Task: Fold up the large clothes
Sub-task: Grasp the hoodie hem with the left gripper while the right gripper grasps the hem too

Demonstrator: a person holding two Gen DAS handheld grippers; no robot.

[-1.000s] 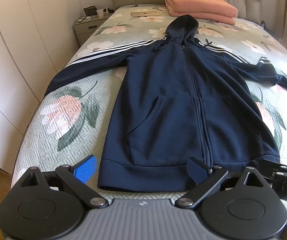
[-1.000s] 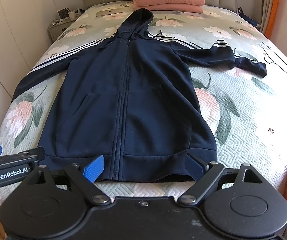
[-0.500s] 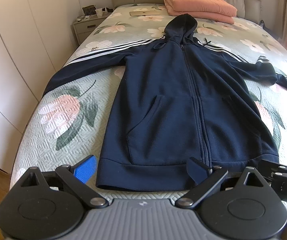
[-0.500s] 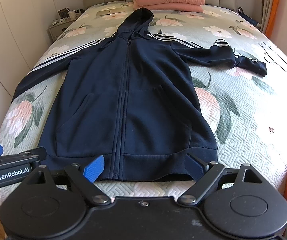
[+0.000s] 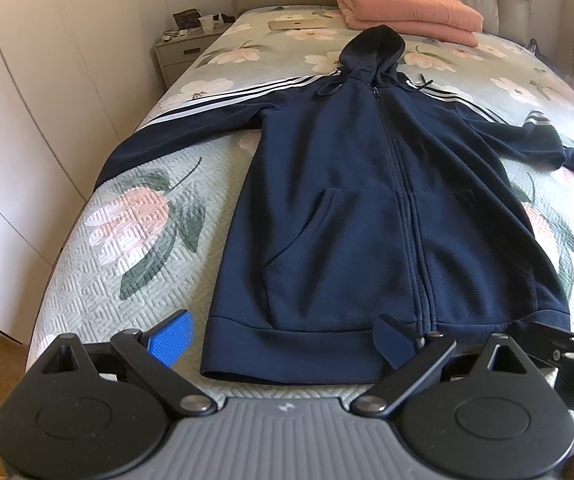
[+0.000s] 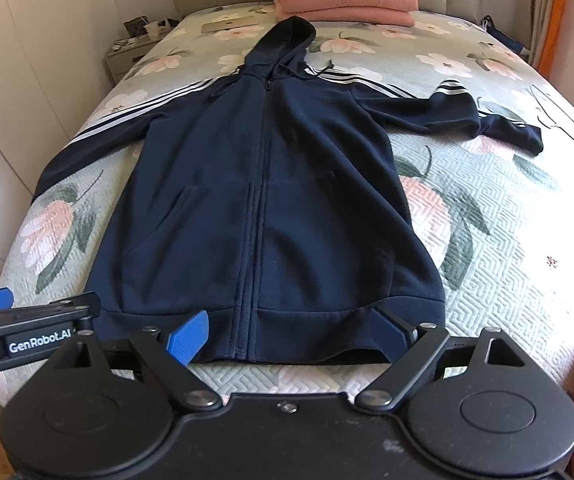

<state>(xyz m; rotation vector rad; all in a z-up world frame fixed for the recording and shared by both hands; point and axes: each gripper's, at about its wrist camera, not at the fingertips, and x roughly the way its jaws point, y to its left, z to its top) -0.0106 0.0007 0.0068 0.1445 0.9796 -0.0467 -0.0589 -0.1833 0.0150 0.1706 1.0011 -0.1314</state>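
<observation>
A navy zip hoodie with white sleeve stripes lies flat and face up on the floral bed, hood toward the headboard, both sleeves spread out sideways. My left gripper hovers open over the hem's left part, its blue pads wide apart with nothing between them. My right gripper is open too, above the hem's middle and right part, holding nothing. Each gripper shows at the edge of the other's view.
A folded pink blanket and a laptop lie near the headboard. A bedside table with small items stands at the left, beside white wardrobes. A wire hanger lies at the bed's right edge.
Both grippers have stayed open. The views have shifted only slightly, with the hoodie sitting a touch nearer in the left wrist view.
</observation>
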